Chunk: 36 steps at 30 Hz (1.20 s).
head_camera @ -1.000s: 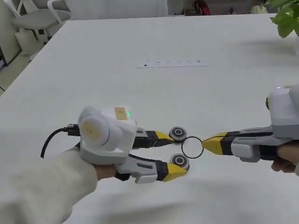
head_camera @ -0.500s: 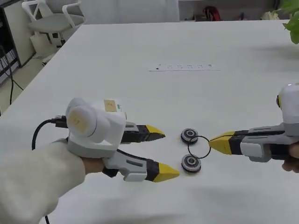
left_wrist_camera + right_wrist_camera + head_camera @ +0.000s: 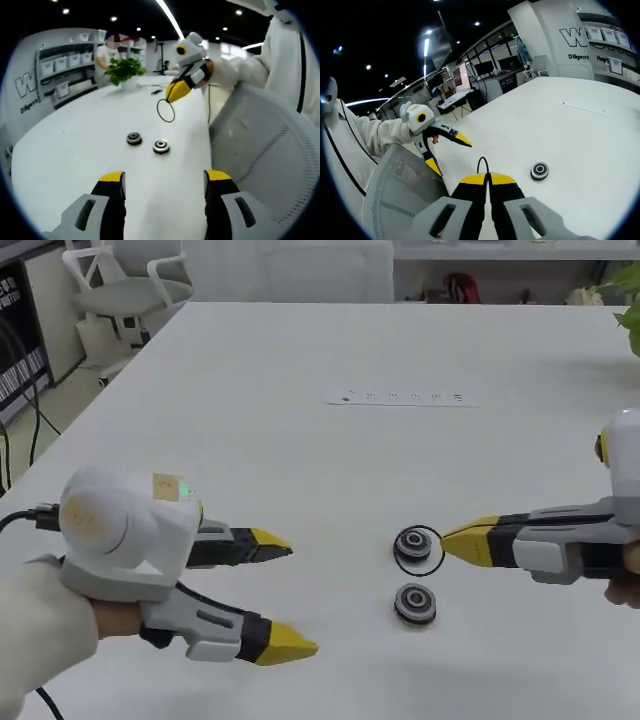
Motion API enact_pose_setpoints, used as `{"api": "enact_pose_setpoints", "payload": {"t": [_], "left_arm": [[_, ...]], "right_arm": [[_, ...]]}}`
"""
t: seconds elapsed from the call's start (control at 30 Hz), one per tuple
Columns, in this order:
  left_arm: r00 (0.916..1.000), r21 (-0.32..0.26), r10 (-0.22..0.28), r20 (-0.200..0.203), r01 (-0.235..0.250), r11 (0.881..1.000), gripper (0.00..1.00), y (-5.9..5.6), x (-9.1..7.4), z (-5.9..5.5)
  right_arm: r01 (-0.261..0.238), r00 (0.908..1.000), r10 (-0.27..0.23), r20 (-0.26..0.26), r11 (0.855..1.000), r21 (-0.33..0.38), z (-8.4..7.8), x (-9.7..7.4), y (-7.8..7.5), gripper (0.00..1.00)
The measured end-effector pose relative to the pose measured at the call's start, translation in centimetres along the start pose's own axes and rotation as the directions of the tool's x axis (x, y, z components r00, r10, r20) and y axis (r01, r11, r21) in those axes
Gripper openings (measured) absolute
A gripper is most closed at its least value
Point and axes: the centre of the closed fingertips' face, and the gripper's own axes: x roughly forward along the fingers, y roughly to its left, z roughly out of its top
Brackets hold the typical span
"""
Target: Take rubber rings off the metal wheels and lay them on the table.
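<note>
Rubber ring, thin and black, pinched by its edge between the yellow tips of the right gripper, jaws pressed fully together on it. Overlaps the farther metal wheel in the head view. Hangs clear of the white table in the left gripper view, ring dangling from the right gripper above and beyond both wheels, touching neither. Stands as a small upright loop just past the closed tips in the right gripper view.

Farther metal wheel and nearer metal wheel flat on the table, close together but apart.

Left gripper low over the table, well left of the wheels, jaws spread wide with nothing between them; same wide gap in its own view.

Readable writing: wall lettering with a large W and below it a word starting "Diligen", the rest cut off. Farther up the table, paper strip with a row of small printed marks, too small to read. On the left gripper's body, tan sticker beside a green light, print not legible
</note>
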Motion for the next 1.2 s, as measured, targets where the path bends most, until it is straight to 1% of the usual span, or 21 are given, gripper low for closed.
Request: {"api": "enact_pose_setpoints", "payload": {"t": [0.17, 0.3, 0.43, 0.67, 0.8, 0.9, 1.0, 1.13, 1.2], "left_arm": [[0.9989, -0.024, 0.047, 0.002, -0.047, 0.999, 0.66, 0.8, -1.3, -0.6], [0.9977, -0.043, 0.067, -0.005, -0.067, 0.997, 0.66, 0.8, -1.9, -1.4], [0.9969, -0.064, 0.078, -0.008, -0.079, 0.995, 0.67, 0.7, -1.9, -2.1], [0.9970, -0.079, 0.077, -0.006, -0.077, 0.994, 0.67, 0.3, -1.6, -2.6], [0.9973, -0.090, 0.073, -0.007, -0.073, 0.993, 0.67, 0.1, -1.4, -3.0], [0.9977, -0.101, 0.068, -0.005, -0.068, 0.993, 0.67, 0.1, -1.2, -3.2], [0.9980, -0.104, 0.062, -0.012, -0.063, 0.993, 0.67, 0.0, -0.7, -3.5], [0.9984, -0.121, 0.057, -0.001, -0.057, 0.991, 0.67, -0.2, -0.3, -3.3], [0.9985, -0.122, 0.055, -0.002, -0.055, 0.991, 0.67, -0.3, -0.1, -3.3]], "right_arm": [[-0.018, 0.9998, 0.018, -0.005, 1.000, -0.017, 0.5, 0.6, 0.6, 0.00], [-0.030, 0.9995, 0.030, -0.006, 0.999, -0.022, 0.8, 0.9, 0.9, 0.00], [-0.047, 0.9989, 0.047, -0.007, 0.998, -0.030, 1.3, 1.5, 1.6, 0.00], [-0.079, 0.9967, 0.078, -0.020, 0.995, -0.054, 1.8, 2.6, 2.9, 0.00], [-0.088, 0.9957, 0.086, -0.032, 0.994, -0.059, 1.7, 3.2, 3.4, 0.00], [-0.092, 0.9951, 0.089, -0.044, 0.994, -0.066, 1.4, 3.7, 3.6, 0.00], [-0.098, 0.9940, 0.094, -0.056, 0.993, -0.066, 1.1, 4.2, 3.8, 0.00], [-0.103, 0.9925, 0.099, -0.073, 0.992, -0.066, 0.6, 4.9, 4.0, 0.00], [-0.104, 0.9916, 0.098, -0.084, 0.992, -0.066, 0.2, 5.3, 4.0, 0.00]]}}
